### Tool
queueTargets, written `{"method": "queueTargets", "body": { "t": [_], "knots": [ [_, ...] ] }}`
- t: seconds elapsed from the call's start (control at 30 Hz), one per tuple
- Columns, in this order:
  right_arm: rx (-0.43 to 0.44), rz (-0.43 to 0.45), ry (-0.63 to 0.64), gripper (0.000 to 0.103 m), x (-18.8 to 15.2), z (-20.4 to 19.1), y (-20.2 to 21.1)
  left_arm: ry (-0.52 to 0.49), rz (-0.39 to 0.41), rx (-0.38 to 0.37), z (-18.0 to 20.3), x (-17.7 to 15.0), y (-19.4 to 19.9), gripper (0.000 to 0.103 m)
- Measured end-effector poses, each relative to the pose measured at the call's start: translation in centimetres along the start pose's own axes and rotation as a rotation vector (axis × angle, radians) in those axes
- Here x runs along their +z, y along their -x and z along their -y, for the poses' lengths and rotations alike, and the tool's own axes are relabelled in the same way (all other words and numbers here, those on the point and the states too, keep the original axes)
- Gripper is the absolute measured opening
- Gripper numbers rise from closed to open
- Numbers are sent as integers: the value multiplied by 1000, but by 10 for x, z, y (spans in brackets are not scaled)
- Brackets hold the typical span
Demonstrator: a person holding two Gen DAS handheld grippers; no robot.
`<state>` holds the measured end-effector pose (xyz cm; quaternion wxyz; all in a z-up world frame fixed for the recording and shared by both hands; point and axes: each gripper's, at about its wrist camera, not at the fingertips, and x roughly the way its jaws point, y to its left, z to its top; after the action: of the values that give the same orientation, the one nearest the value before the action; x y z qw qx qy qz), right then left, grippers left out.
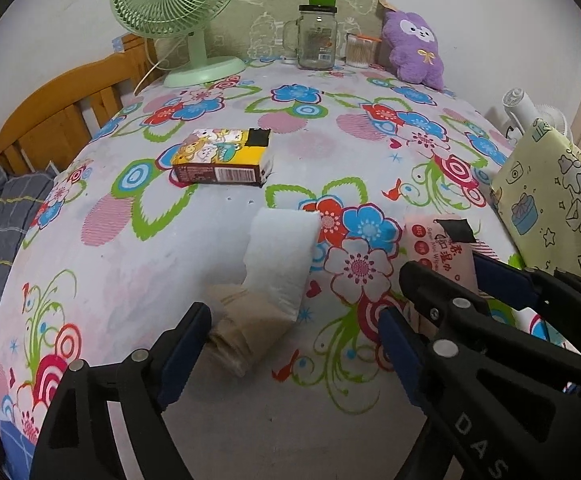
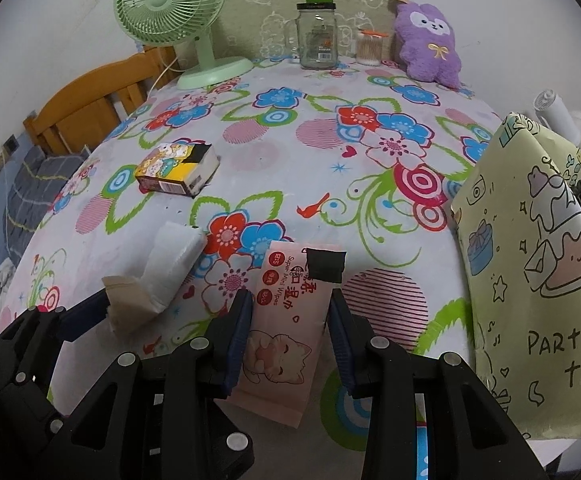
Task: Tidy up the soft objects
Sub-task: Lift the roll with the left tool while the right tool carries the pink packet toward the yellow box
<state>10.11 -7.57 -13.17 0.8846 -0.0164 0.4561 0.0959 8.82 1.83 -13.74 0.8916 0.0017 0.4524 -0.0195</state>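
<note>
gripping the pink wet wipes pack (image 2: 286, 320) near the gift bag (image 2: 538, 272), the right claw (image 2: 290, 336) risks squeezing it loose; the left claw (image 1: 294, 344) gapes around the rolled sock (image 1: 246, 328) on the worktop (image 1: 210, 280).

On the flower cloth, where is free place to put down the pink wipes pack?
Free: the wide middle between the yellow tissue box, the glass jar and the gift bag. Crowded: the near edge, where the white and beige socks lie beside the wipes pack in the right claw.
</note>
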Motion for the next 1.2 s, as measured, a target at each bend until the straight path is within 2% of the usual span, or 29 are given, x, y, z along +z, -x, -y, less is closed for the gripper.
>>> {"method": "queueTargets", "body": {
  "t": [0.07, 0.17, 0.2, 0.23, 0.27, 0.3, 0.37, 0.5, 0.73, 1.2],
  "knots": [
    [-8, 3, -3, 41, 2, 1, -1, -8, 8, -2, 1, 3, -3, 82],
    [-12, 7, -19, 41, 6, 3, -3, -9, 27, -10, 0, 7, -5, 70],
    [-14, 9, -22, 41, 8, 3, -3, -10, 29, -16, 0, 9, -6, 63],
    [-16, 11, -24, 41, 9, 3, -4, -13, 32, -22, -1, 11, -6, 48],
    [-17, 14, -27, 41, 10, 3, -4, -17, 32, -30, -1, 12, -5, 41],
    [-18, 15, -29, 41, 11, 3, -4, -16, 28, -38, -2, 13, -5, 33],
    [-21, 17, -28, 41, 13, 2, -4, -11, 24, -44, -3, 14, -5, 25],
    [-20, 21, -26, 41, 14, 1, -2, -6, 28, -53, -4, 14, -1, 21],
    [-23, 54, -27, 41, 15, 2, 14, -8, 64, -56, 1, 16, 17, 21],
    [-20, 157, -22, 41, 22, 13, 76, -28, 165, -43, 23, 26, 74, 21]
  ]
}}
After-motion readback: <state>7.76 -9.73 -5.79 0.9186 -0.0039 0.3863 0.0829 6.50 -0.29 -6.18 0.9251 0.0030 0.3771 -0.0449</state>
